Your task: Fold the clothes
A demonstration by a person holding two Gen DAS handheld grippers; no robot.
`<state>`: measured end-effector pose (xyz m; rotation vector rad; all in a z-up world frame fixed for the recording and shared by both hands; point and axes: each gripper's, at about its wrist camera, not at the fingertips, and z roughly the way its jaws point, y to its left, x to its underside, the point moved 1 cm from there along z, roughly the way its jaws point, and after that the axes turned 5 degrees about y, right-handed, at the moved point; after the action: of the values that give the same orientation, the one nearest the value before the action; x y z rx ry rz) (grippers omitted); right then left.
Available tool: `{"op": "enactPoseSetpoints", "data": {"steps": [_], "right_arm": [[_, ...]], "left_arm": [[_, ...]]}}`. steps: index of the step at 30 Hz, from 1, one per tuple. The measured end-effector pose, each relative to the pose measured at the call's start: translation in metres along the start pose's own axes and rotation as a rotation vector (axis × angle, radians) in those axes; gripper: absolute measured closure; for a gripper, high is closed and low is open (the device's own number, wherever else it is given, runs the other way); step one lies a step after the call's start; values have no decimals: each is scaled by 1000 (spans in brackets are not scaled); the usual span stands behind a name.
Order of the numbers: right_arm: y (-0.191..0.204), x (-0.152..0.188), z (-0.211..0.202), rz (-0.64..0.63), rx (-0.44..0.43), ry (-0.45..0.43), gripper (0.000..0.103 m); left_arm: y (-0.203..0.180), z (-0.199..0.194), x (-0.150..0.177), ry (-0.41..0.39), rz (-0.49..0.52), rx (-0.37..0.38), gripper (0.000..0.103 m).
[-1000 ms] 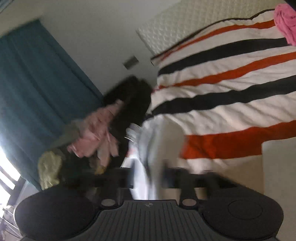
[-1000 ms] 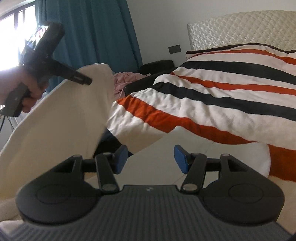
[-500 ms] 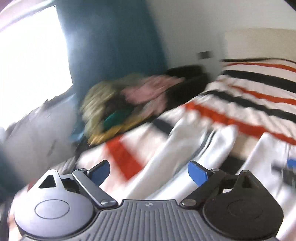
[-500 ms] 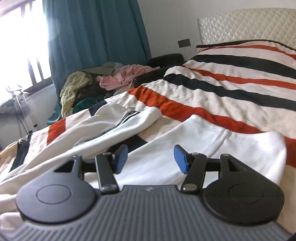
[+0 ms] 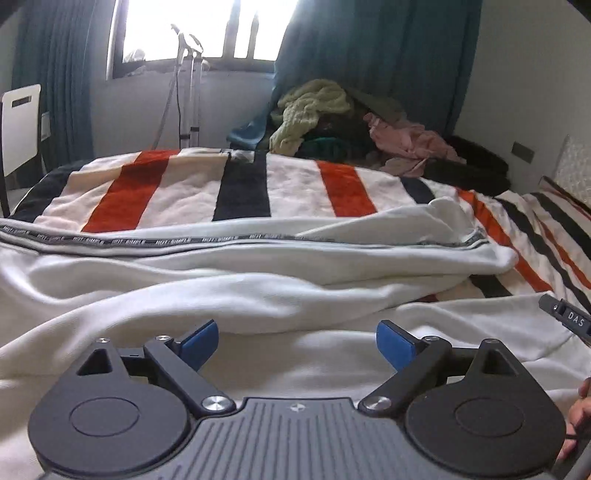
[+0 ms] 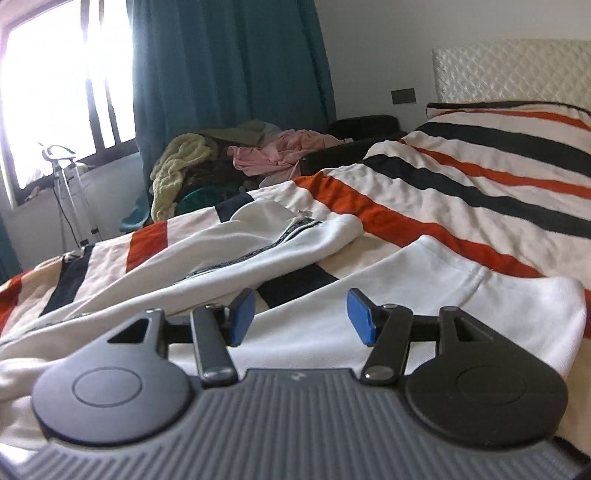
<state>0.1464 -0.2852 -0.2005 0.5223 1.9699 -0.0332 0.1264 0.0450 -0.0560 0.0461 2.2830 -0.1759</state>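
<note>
The right gripper (image 6: 301, 317) hovers, fingers apart and empty, over white trousers (image 6: 280, 243) on the striped blanket (image 6: 480, 192).

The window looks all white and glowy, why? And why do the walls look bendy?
Left wrist view: the window is blown out by daylight, so nothing outside shows; the curtain and wall edges bow from the fisheye lens. Right wrist view: the same glare washes out the window.
</note>
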Motion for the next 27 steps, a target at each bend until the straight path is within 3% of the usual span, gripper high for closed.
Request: {"op": "enactPoseSetpoints", "data": {"steps": [4, 7, 13, 18, 22, 27], "right_arm": [[2, 1, -2, 4, -4, 6, 45], [2, 2, 0, 21, -35, 19, 45], [-25, 10, 36, 372, -225, 155, 45], [-34, -7, 111, 512, -228, 250, 47], [-31, -37, 167, 512, -174, 263, 62], [-33, -62, 214, 553, -80, 237, 67]], "left_arm": [[-10, 6, 1, -28, 15, -34, 9], [-18, 8, 0, -46, -34, -49, 9], [-16, 14, -4, -49, -146, 14, 8], [25, 42, -3, -13, -416, 152, 6], [58, 68, 5, 28, -594, 164, 6], [92, 91, 15, -2, -840, 228, 9]]}}
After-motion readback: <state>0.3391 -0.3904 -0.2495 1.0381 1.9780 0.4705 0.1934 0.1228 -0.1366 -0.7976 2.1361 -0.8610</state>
